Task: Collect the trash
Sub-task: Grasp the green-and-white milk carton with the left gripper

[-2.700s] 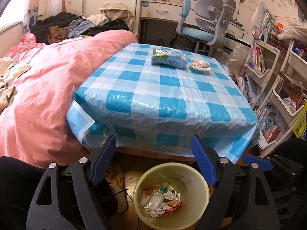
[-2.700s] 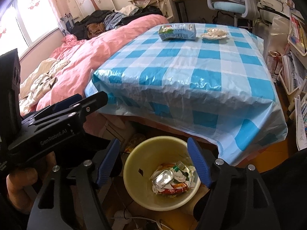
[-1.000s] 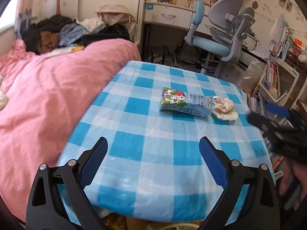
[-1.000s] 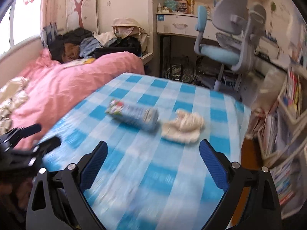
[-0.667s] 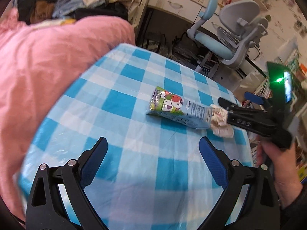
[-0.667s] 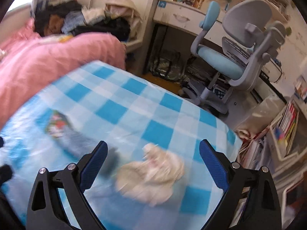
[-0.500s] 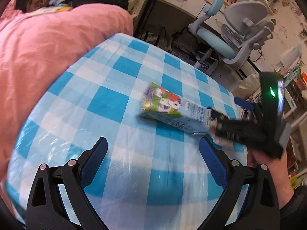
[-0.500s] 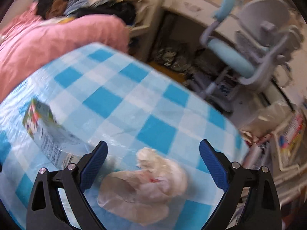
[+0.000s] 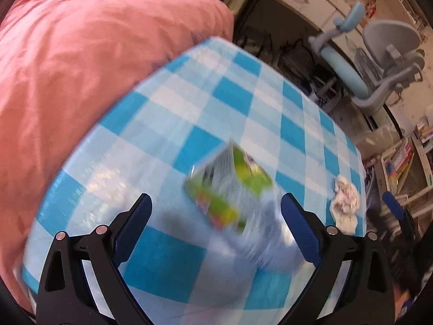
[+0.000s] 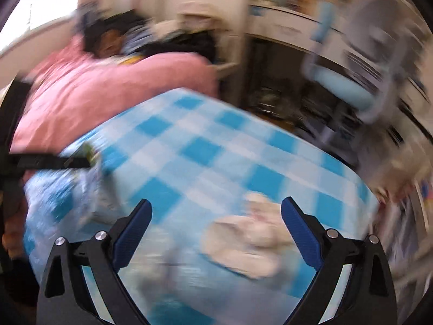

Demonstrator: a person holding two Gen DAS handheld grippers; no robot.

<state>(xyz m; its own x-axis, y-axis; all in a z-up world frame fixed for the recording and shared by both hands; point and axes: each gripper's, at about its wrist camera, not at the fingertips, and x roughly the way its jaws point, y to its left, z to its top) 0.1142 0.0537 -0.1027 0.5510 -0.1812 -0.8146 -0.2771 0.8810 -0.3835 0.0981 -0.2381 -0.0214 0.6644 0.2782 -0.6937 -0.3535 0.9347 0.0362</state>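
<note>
A blurred green and white drink carton [image 9: 230, 189] lies on the blue checked table [image 9: 189, 103], between the open jaws of my left gripper [image 9: 215, 214]. A crumpled white tissue [image 9: 345, 203] lies at the table's right edge. In the right wrist view the tissue [image 10: 249, 233] sits blurred just ahead of my open right gripper [image 10: 215, 214], toward its right finger. The carton [image 10: 89, 178] shows at the left, with the left gripper's finger [image 10: 54, 162] at it.
A pink duvet [image 9: 81, 54] covers the bed left of the table. A grey and blue desk chair [image 9: 379, 62] and a desk stand behind it. Bookshelves [image 9: 406, 157] are at the right.
Both grippers have moved up from the bin and forward over the table. My left gripper has closed in on the carton, my right on the tissue. Both views are motion-blurred now.
</note>
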